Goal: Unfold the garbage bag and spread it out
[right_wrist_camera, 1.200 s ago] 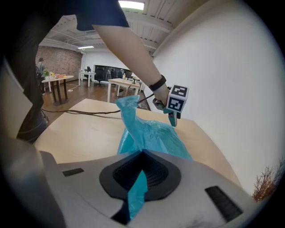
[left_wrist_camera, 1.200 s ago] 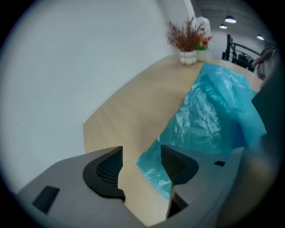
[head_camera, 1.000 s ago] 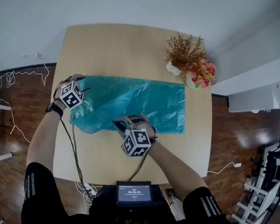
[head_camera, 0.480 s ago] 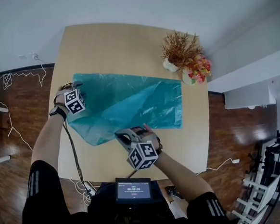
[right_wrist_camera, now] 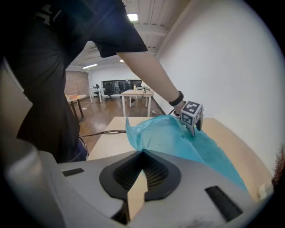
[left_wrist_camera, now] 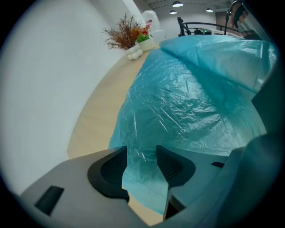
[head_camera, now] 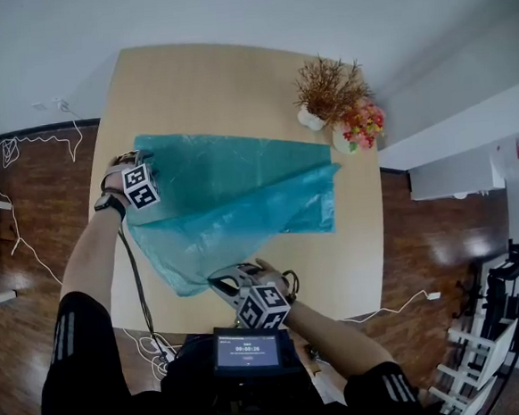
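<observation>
A teal garbage bag (head_camera: 240, 190) lies spread over the wooden table (head_camera: 214, 80), its near part lifted into a slanting fold. My left gripper (head_camera: 144, 195) stands at the bag's left edge. In the left gripper view its jaws (left_wrist_camera: 142, 160) have just been closing, with a corner of the bag (left_wrist_camera: 187, 102) hanging between the pads and a gap still showing. My right gripper (head_camera: 213, 280) is at the table's near edge, shut on the bag's near corner. The film (right_wrist_camera: 178, 138) runs out from its closed tips (right_wrist_camera: 142, 153) toward the left gripper (right_wrist_camera: 195, 129).
Two vases, with dried stems (head_camera: 326, 89) and with bright flowers (head_camera: 360, 127), stand at the table's right edge, close to the bag's far right corner. A small screen (head_camera: 249, 352) sits at my chest. Cables (head_camera: 13, 150) trail on the wooden floor at left.
The right gripper has pulled the bag's near corner toward me, stretching and lifting that side. The left gripper has come down onto the bag's left edge and has barely shifted since.
</observation>
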Demonstrator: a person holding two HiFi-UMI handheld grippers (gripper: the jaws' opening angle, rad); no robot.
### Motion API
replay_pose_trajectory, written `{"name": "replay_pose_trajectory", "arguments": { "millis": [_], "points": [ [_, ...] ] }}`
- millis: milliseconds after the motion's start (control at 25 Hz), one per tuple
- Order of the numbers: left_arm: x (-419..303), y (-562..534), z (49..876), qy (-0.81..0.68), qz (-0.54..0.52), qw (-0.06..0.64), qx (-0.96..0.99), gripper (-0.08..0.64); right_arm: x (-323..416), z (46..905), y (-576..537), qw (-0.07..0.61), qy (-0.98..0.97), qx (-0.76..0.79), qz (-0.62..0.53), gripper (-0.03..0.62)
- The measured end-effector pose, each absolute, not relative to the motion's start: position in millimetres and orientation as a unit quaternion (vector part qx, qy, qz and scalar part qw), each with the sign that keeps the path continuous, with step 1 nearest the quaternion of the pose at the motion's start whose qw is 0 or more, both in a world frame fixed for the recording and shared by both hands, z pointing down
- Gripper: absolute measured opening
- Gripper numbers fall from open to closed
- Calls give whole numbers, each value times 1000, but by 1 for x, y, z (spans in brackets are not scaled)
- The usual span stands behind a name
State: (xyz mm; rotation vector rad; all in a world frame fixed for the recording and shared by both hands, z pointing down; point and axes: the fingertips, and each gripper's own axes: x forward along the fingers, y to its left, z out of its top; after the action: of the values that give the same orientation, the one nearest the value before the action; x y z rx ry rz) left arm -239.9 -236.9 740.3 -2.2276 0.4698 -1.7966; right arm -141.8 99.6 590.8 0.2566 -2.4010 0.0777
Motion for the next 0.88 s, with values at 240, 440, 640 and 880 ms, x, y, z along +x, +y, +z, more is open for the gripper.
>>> {"name": "replay_pose_trajectory", "arguments": {
  "millis": [240,440,640,880],
  "points": [
    [-237,-235,741,154,-617,131,-760,190,-164,605,136,335,-937,54,88,17],
    [-237,-234,741,156,-616,134,-760,183,-178,619,162,335,-936,10,110,17],
    [-238,-235,741,157,-619,139,-757,181,-192,632,187,337,-932,-34,128,17],
    [-238,-234,742,160,-623,140,-753,181,-202,647,194,348,-926,-42,138,18]
  ]
}}
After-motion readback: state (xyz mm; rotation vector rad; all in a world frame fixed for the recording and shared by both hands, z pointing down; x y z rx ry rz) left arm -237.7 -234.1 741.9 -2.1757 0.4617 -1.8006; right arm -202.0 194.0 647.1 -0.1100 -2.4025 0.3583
